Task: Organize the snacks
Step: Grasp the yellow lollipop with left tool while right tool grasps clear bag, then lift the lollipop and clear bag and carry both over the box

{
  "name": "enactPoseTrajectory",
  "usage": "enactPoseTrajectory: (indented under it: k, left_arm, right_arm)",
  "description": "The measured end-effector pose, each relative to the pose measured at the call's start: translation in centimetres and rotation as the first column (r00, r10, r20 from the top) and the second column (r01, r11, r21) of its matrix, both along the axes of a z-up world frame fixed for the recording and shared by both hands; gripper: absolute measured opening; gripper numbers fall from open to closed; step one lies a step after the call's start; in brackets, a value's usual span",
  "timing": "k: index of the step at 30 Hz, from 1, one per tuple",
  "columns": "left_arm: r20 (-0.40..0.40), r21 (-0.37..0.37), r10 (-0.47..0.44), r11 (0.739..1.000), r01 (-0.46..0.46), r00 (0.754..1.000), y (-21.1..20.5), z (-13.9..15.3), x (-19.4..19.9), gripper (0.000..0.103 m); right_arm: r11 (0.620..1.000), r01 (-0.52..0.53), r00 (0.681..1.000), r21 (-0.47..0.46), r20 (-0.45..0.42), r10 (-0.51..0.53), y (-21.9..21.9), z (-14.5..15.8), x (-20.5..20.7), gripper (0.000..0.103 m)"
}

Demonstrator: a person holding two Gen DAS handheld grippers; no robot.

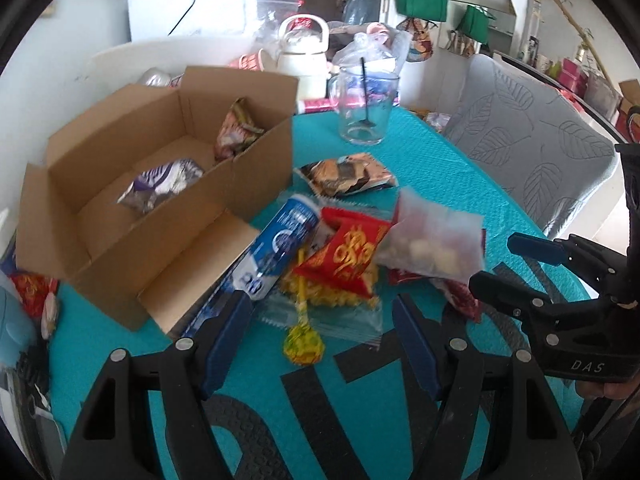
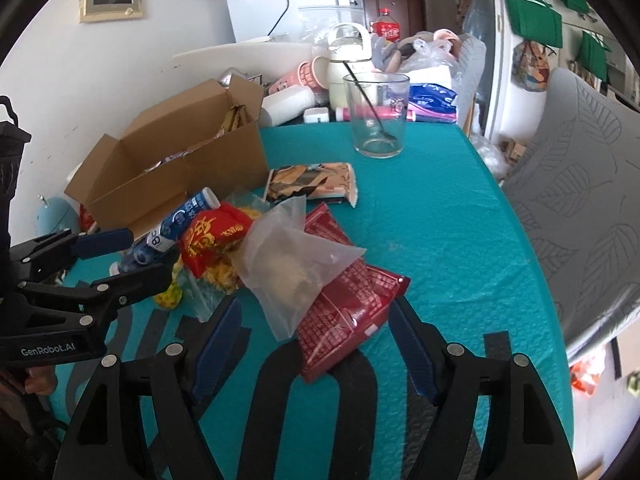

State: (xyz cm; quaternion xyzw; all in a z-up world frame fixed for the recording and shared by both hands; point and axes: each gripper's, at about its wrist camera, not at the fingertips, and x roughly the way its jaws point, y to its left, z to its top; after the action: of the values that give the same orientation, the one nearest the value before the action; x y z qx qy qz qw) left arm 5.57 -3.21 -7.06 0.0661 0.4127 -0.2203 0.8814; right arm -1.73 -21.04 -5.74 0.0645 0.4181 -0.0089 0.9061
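my left gripper (image 1: pixel 320 336) and right gripper (image 2: pixel 316 340) both gape empty; snack pile (image 1: pixel 352 264) at twelve o'clock, cardboard box (image 1: pixel 132 208) at ten

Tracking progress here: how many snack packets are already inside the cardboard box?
2 visible: a purple-and-silver packet lying on the floor of the cardboard box, and a pinkish packet leaning in its far corner. The near wall may hide others.
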Motion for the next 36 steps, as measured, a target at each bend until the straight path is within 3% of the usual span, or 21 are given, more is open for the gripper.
enactPoseTrajectory:
  k: [4, 11, 16, 20, 28, 36]
  left_arm:
    - [-0.028, -0.023, 0.021, 0.999, -0.022, 0.999, 1.2, -0.9, 0.0, 0.072]
    - [-0.039, -0.031, 0.013, 0.999, -0.014, 0.999, 1.4, -2.0, 0.1, 0.071]
    - [-0.078, -0.045, 0.006, 0.999, -0.01, 0.997, 1.4, -3.1, 0.6, 0.046]
    - [-0.101, -0.028, -0.002, 1.0, 0.0, 0.995, 1.0, -4.0, 1.0, 0.027]
    - [-0.099, -0.031, -0.04, 0.999, 0.037, 0.994, 1.1, -3.9, -0.1, 0.026]
    - [-0.125, -0.029, -0.067, 0.998, 0.064, 0.99, 1.9, -3.4, -2.9, 0.026]
  right_arm:
    - [1.0, -0.025, 1.0, -0.009, -0.003, 0.025, 0.5, -0.4, 1.2, 0.082]
    - [0.998, -0.062, 0.998, 0.02, -0.006, 0.062, 0.4, -1.1, 3.5, 0.082]
    - [0.991, -0.089, 0.996, 0.103, -0.005, 0.09, 0.2, -1.5, 4.5, 0.079]
    - [0.988, -0.081, 0.996, 0.13, -0.01, 0.083, -0.1, -1.8, 4.8, 0.061]
    - [0.987, -0.095, 0.995, 0.129, -0.018, 0.098, 0.1, -1.9, 4.1, 0.05]
    - [0.982, -0.1, 0.994, 0.158, -0.033, 0.107, 0.4, -1.8, 0.8, 0.049]
